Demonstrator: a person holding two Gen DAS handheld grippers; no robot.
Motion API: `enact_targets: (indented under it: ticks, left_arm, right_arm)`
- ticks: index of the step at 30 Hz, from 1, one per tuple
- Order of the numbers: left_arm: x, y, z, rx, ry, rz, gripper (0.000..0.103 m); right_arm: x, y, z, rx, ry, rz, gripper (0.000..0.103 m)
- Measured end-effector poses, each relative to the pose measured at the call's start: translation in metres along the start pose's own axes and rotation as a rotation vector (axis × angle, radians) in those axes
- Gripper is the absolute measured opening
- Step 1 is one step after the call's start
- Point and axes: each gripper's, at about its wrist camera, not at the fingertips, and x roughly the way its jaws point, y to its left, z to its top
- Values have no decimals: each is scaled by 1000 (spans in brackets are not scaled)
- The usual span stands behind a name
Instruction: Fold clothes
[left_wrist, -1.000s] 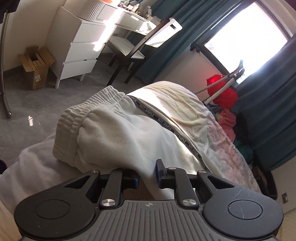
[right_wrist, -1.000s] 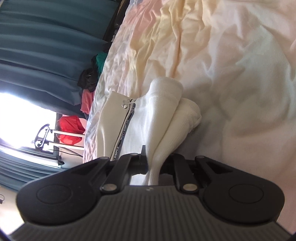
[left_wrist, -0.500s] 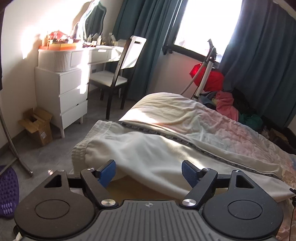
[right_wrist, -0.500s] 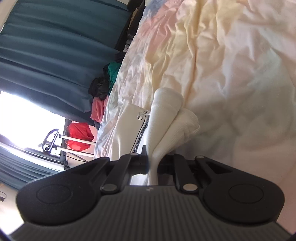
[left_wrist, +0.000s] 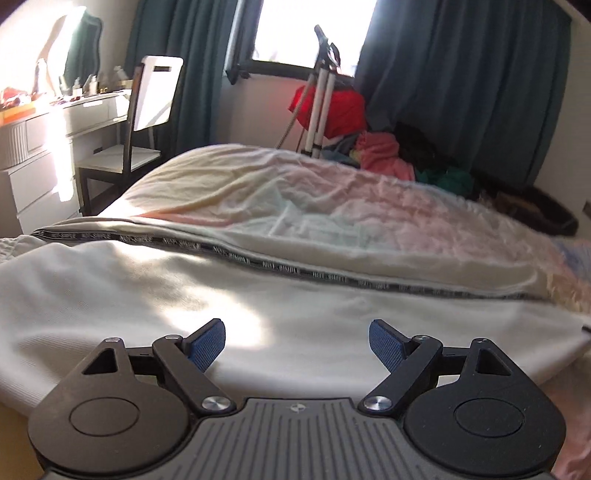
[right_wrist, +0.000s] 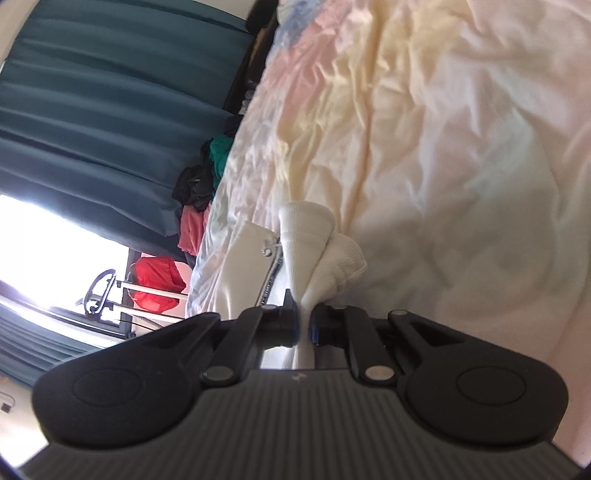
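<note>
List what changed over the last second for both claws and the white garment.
The left claw let go of the white ribbed trousers with black lettered side stripe, opened wide and drew back; the trousers now lie flat on the pastel bedsheet. The right claw stays shut on the ribbed cuffs.

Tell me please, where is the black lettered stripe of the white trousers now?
In the left wrist view, the lettered stripe runs across the white trousers on the bed, beyond the open left gripper.

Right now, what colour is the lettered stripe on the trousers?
Black with white lettering, along the white trousers; the stripe shows best in the left wrist view.
</note>
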Motion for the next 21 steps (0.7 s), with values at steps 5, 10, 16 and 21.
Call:
enact_targets:
  ticks: [5,10,16,21]
  left_arm:
    - [23,-4,-32,93,43,29,87]
    - [19,-1,-33,79,39,18,87]
    - [22,-4,-30,87,41,30,90]
    - [22,-6,-30,94,45,38,90]
  right_arm:
    - [5,-5,0,25,28,-1,12]
    - [15,-7,-1,52,90,3,20]
    - [34,-8,-10,74,183,58,59]
    - [49,11,-15,-57,183,80,60]
